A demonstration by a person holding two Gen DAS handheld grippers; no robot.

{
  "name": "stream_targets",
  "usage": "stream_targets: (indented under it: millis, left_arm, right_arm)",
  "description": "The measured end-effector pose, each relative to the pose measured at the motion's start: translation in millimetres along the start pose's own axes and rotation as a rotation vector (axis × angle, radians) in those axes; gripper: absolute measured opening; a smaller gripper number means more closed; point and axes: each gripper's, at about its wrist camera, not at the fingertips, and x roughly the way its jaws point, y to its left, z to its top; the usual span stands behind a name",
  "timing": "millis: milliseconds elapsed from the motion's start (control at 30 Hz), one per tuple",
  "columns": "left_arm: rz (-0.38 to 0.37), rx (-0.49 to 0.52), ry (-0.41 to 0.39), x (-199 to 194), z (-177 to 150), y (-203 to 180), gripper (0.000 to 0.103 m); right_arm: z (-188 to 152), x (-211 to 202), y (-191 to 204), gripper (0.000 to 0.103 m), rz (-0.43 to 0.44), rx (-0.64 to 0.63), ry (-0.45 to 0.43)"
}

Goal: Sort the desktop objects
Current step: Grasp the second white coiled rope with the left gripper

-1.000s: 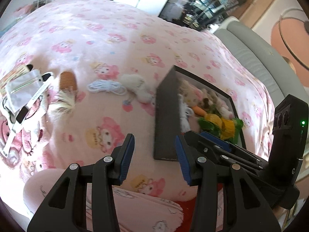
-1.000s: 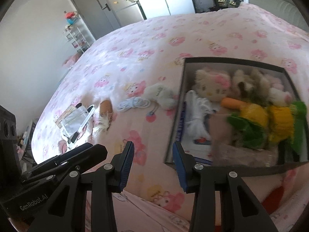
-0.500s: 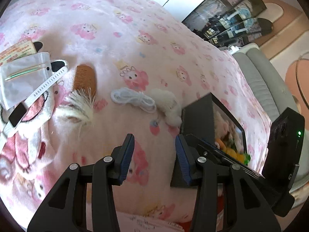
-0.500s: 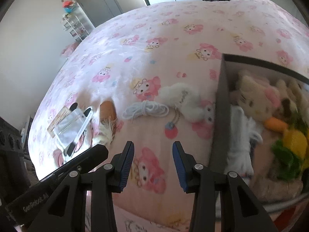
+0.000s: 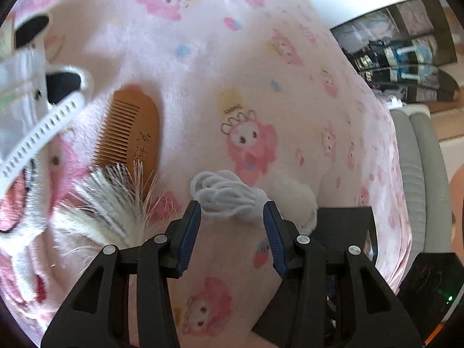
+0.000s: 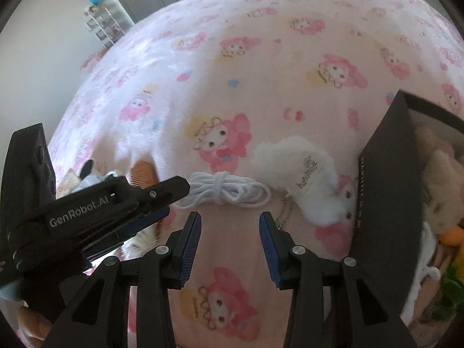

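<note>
A coiled white cord [image 5: 226,195] lies on the pink blanket, and my open left gripper [image 5: 232,220] hovers right at it, jaws to either side of its near end. The cord also shows in the right wrist view [image 6: 226,192], just beyond my open, empty right gripper [image 6: 230,232]. A white fluffy plush [image 6: 304,182] lies right of the cord, next to the black box [image 6: 385,185] that holds several soft toys. A wooden comb [image 5: 130,133] and a white feathery tuft [image 5: 107,208] lie left of the cord.
A white strap [image 5: 37,136] and a clear pouch [image 5: 14,110] lie at the far left on the pink blanket [image 6: 261,58]. A grey sofa [image 5: 420,174] stands to the right. The left gripper's body [image 6: 87,211] crosses the right wrist view.
Both grippers have moved left, away from the black box and down toward the white cord. The left gripper now has the cord between its open jaws.
</note>
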Motion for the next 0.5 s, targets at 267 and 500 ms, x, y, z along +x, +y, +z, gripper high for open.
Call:
stream_targets:
  millis: [267, 500]
  left_arm:
    - [-0.030, -0.036, -0.017, 10, 6, 9, 0.045]
    - [-0.025, -0.082, -0.009, 18, 9, 21, 0.045]
  right_arm:
    - [6, 17, -4, 0.037, -0.045, 0.008, 0.002]
    - [22, 28, -12, 0.037, -0.004, 0.064, -0.009]
